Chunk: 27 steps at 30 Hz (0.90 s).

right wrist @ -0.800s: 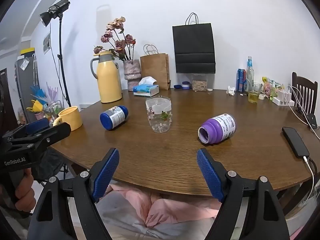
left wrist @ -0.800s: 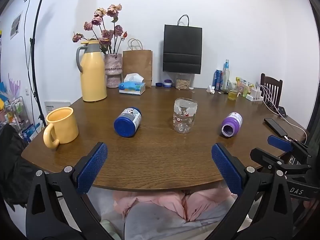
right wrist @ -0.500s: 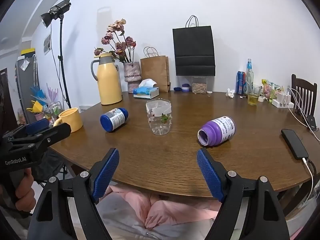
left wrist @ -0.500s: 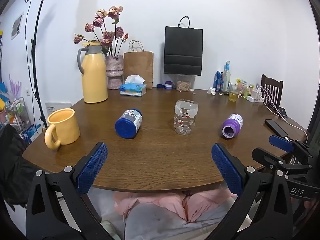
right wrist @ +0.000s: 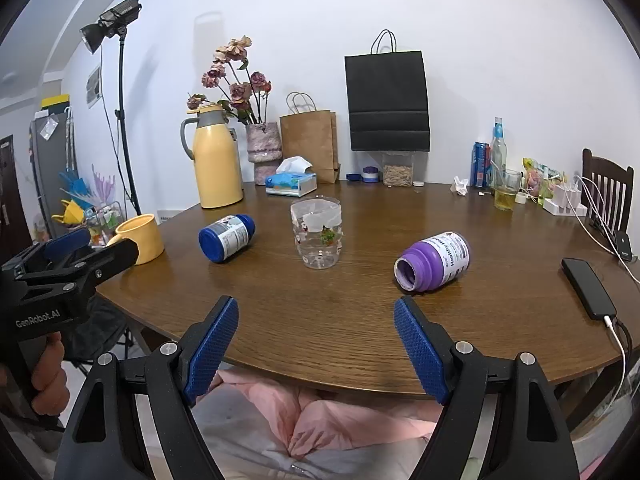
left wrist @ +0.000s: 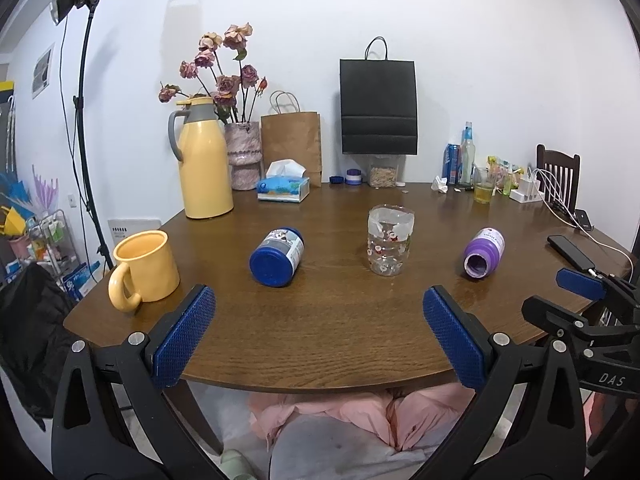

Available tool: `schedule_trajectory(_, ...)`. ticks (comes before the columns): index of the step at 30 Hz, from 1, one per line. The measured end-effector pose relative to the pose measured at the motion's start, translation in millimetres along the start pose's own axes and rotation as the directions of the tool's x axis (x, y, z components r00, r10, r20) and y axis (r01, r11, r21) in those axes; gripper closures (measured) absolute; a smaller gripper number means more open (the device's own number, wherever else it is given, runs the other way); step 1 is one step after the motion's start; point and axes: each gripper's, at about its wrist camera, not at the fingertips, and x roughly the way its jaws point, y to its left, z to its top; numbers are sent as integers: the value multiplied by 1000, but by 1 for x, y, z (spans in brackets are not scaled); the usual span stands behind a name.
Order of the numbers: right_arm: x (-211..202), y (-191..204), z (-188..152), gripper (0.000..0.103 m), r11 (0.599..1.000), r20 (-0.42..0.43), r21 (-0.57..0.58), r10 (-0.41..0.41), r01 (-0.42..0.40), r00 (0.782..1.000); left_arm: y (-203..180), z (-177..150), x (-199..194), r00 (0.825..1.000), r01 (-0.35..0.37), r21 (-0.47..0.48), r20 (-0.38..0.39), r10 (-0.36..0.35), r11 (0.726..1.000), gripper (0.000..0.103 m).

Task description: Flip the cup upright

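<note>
Mid-table, upright between a toppled blue-capped bottle [left wrist: 277,256] and a toppled purple bottle [left wrist: 483,253] (mouth open): clear cup [left wrist: 389,245]; left gripper [left wrist: 318,336] and right gripper [right wrist: 316,348] at the near edge, jaws apart, empty.

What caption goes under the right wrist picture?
Open right tool waits at the table edge, facing a clear glass cup between two bottles lying on their sides.

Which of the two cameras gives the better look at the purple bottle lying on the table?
The right wrist view: the purple bottle lies close, showing its open mouth and readable label. In the left wrist view the same purple bottle is smaller and off to the side, its label too small to read.
</note>
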Motion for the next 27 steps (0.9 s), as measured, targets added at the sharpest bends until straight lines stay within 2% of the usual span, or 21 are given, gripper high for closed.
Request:
schedule_trajectory(10,4,0,-2,19,1000,-11,1,1,-1,1000,5,-3,8,999,-8,-16,-42,7,1000,0)
schedule_trajectory(27,4,2,-2,19,1000,-19,-3,-4,4,1000,6,-4,11,998,-17,-19,-54,16,1000,0)
